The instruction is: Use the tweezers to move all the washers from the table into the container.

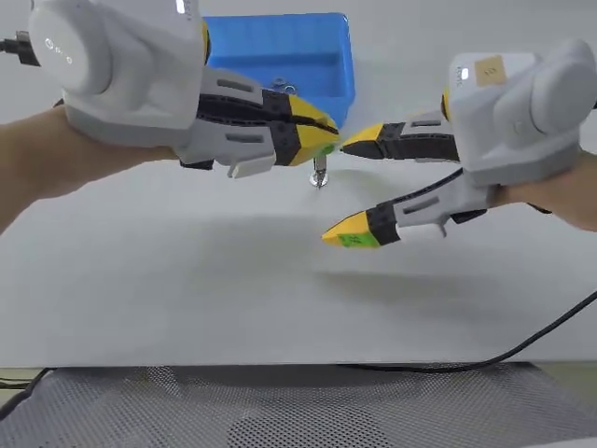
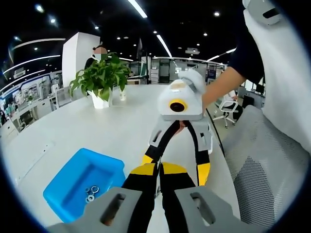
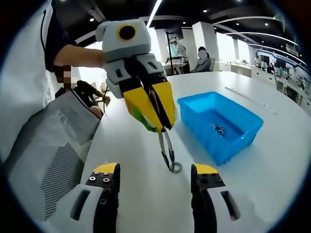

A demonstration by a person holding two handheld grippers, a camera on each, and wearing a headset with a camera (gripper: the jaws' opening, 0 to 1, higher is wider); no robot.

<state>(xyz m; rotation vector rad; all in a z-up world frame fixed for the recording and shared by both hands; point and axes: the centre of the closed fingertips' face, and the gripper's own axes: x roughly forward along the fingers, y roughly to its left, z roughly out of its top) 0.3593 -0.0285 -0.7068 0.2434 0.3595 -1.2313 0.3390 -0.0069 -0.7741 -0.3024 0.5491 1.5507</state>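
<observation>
Two yellow tips of the right gripper (image 1: 336, 191) gape wide open at centre right of the head view, holding nothing, over the pale table (image 1: 187, 289). Just past them, dead centre, the tweezers (image 1: 319, 170) point down from the left gripper (image 1: 326, 140), whose jaws are clamped tight on the tweezer handles. Over to the right gripper view: a washer (image 3: 176, 167) sits pinched at the tweezer tips, low centre, right down at the tabletop. Touching it or just clear of it, I can't quite call. Farther back, at upper centre of the head view, the blue container (image 1: 347, 89) waits with a few washers (image 1: 284, 86) lying inside. The danger, as I read it: that thin ring is held only by its edge, so any slackening of the squeeze or a jolt on the carry could flick it loose and send it rolling. It must also clear the container's near wall, and a knock there would drop it short.
</observation>
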